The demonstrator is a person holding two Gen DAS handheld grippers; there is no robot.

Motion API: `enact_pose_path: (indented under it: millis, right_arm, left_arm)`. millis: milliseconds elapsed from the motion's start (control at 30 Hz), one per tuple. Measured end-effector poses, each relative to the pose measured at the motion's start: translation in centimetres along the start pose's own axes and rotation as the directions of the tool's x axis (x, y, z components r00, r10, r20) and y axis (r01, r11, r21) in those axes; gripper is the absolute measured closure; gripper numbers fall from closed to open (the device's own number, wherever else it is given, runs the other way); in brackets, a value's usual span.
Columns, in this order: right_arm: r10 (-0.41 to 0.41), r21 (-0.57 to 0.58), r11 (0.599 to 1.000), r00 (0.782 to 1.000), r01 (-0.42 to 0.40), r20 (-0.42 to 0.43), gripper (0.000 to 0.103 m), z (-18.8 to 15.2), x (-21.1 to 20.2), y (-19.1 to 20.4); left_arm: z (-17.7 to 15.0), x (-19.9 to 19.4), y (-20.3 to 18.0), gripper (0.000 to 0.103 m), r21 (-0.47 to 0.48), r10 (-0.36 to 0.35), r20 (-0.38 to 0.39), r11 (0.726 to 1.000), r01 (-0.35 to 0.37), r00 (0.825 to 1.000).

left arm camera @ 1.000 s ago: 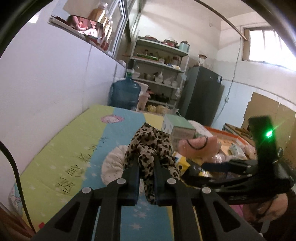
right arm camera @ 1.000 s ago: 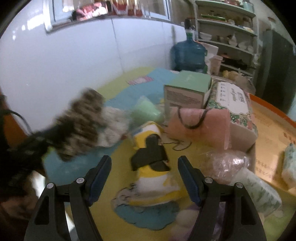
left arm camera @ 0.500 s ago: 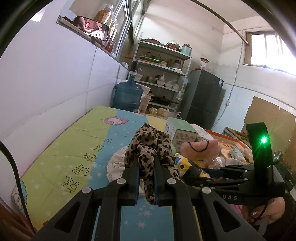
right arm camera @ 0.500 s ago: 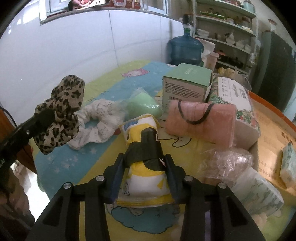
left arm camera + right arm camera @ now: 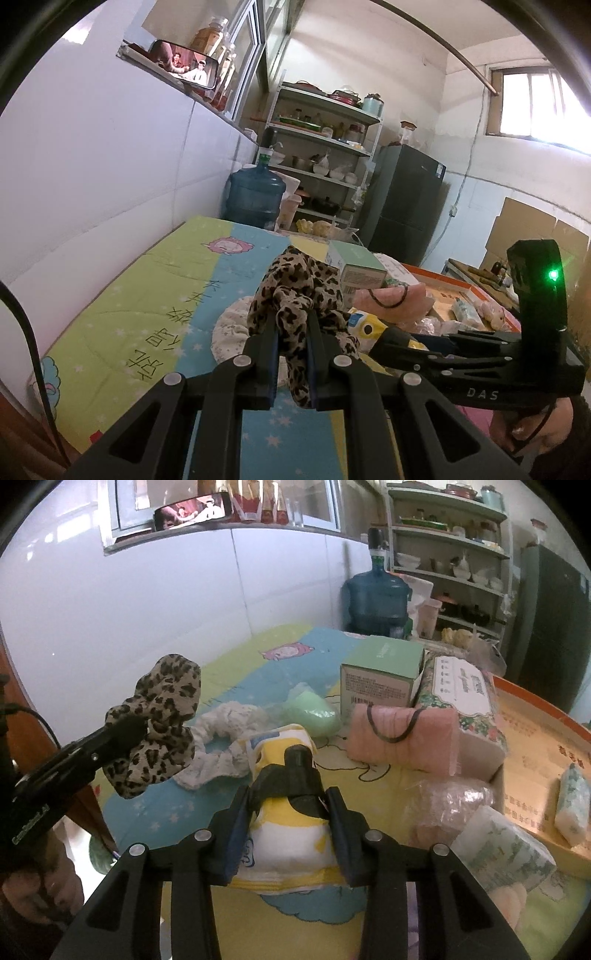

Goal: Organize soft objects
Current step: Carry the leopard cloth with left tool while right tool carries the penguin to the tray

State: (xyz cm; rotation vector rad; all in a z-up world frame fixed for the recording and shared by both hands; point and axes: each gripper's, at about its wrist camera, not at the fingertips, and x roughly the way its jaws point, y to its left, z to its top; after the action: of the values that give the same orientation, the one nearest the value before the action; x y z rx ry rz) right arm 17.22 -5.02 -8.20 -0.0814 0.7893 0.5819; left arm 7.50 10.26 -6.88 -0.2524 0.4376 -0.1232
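Tabletop: cartoon-print mat
On it: white lace scrunchie, green pouch, pink towel roll, green box, tissue pack

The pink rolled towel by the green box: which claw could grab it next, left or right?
Neither is free, but probably the right claw: its yellow pack lies just beside the pink rolled towel, whereas the left claw holds the leopard scrunchie farther away.

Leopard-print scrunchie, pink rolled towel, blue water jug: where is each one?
leopard-print scrunchie (image 5: 162, 723), right wrist view, on its spotted fabric.
pink rolled towel (image 5: 402, 738), right wrist view, on the roll's front face.
blue water jug (image 5: 255, 197), left wrist view, on its body.
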Motion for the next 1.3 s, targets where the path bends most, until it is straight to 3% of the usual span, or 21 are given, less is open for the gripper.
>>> enact_pose_path:
  millis: [467,900,1300]
  right_arm:
    - [0.013,0.066,0.998,0.995,-0.019,0.103,0.062,-0.7,-4.1,-0.9]
    - [0.001,0.100,0.995,0.977,-0.024,0.215,0.062,-1.2,-8.9,-2.6]
    - [-0.098,0.198,0.980,0.943,0.035,0.317,0.062,-3.0,-14.0,-6.7]
  left_arm:
    - [0.9,-0.3,-1.7,0.090,0.024,-0.014,0.013,1.000,0.014,1.000]
    - [1.7,0.7,-4.8,0.090,0.102,-0.005,0.001,0.995,0.005,1.000]
    - [3.1,2.3,-11.3,0.090,0.195,-0.099,-0.010,0.976,0.099,0.995]
